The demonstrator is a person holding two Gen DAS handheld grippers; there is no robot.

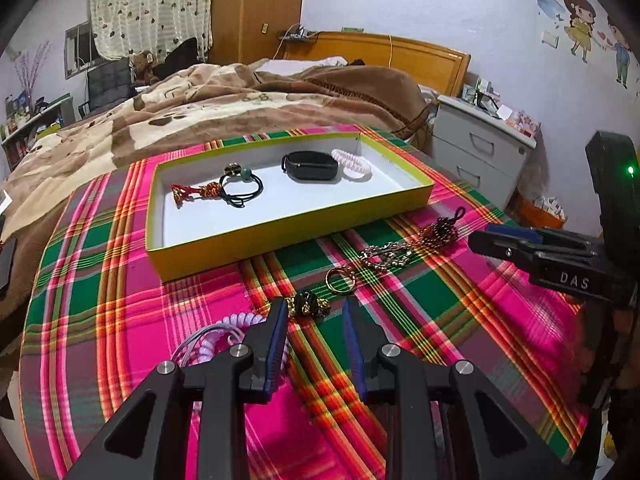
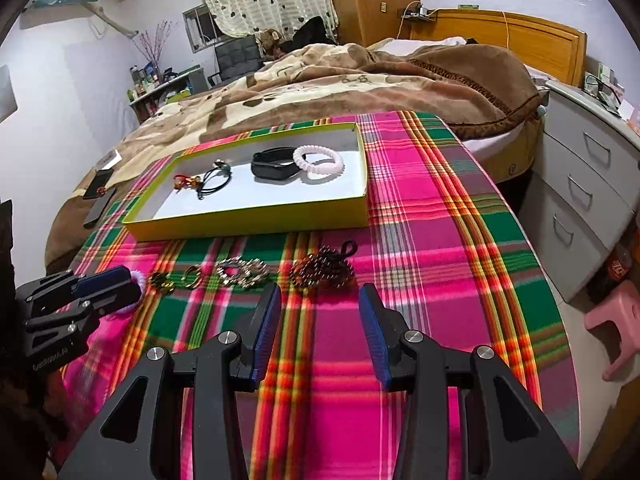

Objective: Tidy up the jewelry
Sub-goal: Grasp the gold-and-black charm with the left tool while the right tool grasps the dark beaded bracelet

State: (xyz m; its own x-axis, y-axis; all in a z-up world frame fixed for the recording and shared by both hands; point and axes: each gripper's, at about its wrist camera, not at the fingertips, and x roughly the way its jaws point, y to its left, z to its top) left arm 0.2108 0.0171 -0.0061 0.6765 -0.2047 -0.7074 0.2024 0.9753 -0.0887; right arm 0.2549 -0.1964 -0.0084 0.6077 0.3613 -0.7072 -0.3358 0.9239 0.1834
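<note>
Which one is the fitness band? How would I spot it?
Find the shallow yellow-sided box on the plaid cloth. Inside, the fitness band sits toward the right, touching a pale pink coil hair tie. It alone is a wide, solid black loop.

A home bedroom: bed [image 1: 248, 96], nightstand [image 1: 480, 152], curtained window [image 1: 148, 8].

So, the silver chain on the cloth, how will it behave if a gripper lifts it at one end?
The silver chain lies bunched in loose loops, so it is probably floppy and would hang and swing. Its small shiny links look smooth, so it may slip from a light pinch. It lies beside the gold ring, so dragging it could disturb that.
</note>
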